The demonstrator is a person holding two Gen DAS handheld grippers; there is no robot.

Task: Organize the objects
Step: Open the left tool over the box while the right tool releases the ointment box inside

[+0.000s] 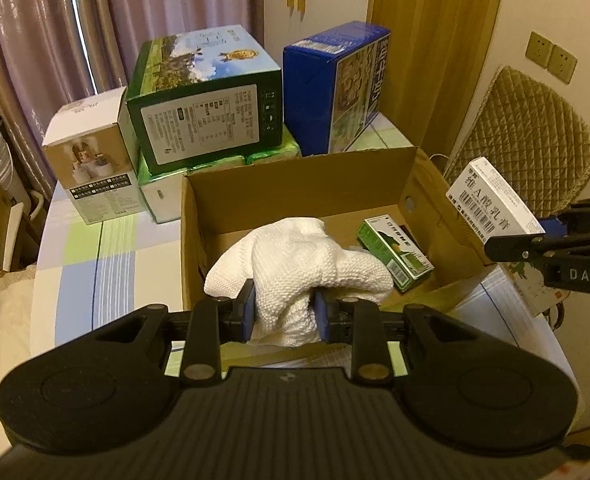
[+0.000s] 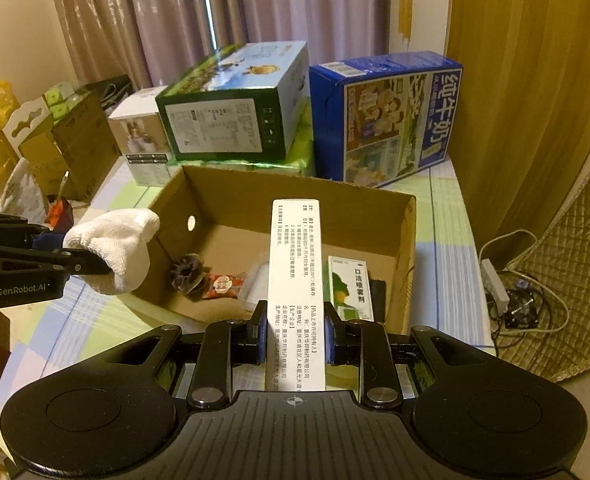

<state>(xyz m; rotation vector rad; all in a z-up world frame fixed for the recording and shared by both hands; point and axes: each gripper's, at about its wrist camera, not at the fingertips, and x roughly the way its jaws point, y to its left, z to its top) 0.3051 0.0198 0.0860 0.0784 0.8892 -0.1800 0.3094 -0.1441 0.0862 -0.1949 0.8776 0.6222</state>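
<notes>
My left gripper (image 1: 282, 316) is shut on a white knitted cloth (image 1: 295, 268), held above the near edge of an open cardboard box (image 1: 295, 196). From the right wrist view the same cloth (image 2: 115, 244) hangs just outside the box's left wall (image 2: 163, 216). My right gripper (image 2: 295, 332) is shut on a long white medicine carton (image 2: 297, 280) over the box's near edge; the left wrist view has that carton (image 1: 495, 204) at the right. A green spray carton (image 2: 351, 292), a red snack packet (image 2: 223, 284) and a dark pine-cone-like thing (image 2: 187, 272) lie inside the box.
Behind the box stand a green milk carton (image 1: 207, 96), a blue milk carton (image 1: 335, 88) and a small white box (image 1: 95, 156) on the checked tablecloth (image 1: 95, 256). A quilted chair (image 2: 567, 280) with cables is at right; boxes and bags crowd the left.
</notes>
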